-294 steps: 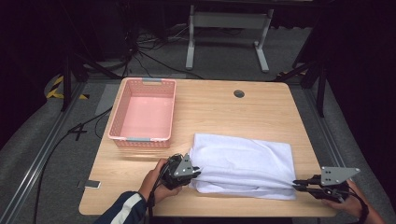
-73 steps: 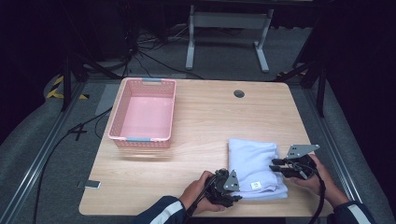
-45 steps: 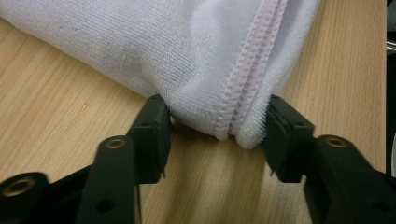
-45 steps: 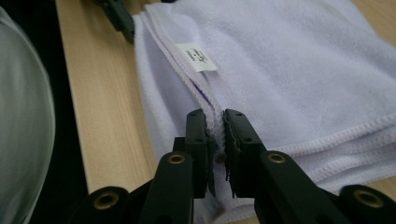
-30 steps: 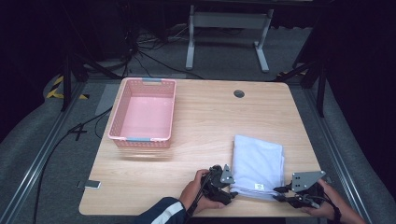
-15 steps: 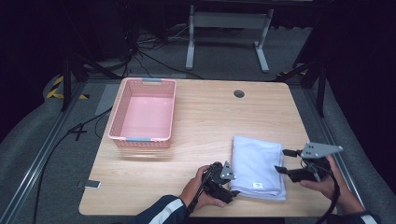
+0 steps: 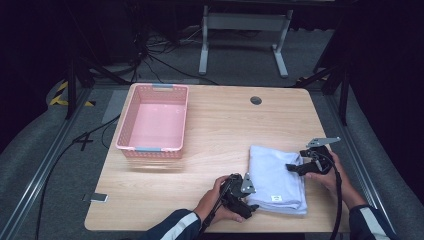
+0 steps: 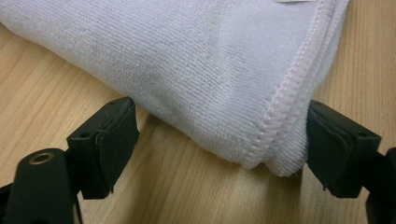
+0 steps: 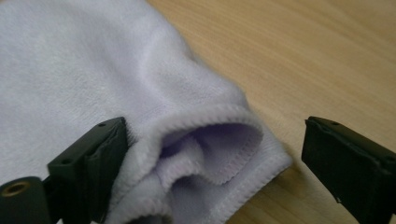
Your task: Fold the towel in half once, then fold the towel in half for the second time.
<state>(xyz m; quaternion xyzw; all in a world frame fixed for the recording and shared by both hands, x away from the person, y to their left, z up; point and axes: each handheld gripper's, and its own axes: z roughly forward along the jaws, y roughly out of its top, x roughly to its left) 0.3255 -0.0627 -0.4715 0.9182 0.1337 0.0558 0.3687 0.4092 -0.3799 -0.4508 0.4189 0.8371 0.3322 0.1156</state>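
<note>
High view: your towel (image 7: 275,175) lies folded at the table's (image 7: 225,130) near right, and your right gripper (image 7: 301,167) has moved up its right edge. Left gripper view: jaws just opened, straddling a corner, released. Right gripper view: jaws just opened around the layered edge, unclamped; this fold looks finished.

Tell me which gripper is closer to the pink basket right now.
Left. The left gripper sits at the folded towel's near left corner, below and right of the pink basket. The right gripper is at the towel's far right edge, farther away.
</note>
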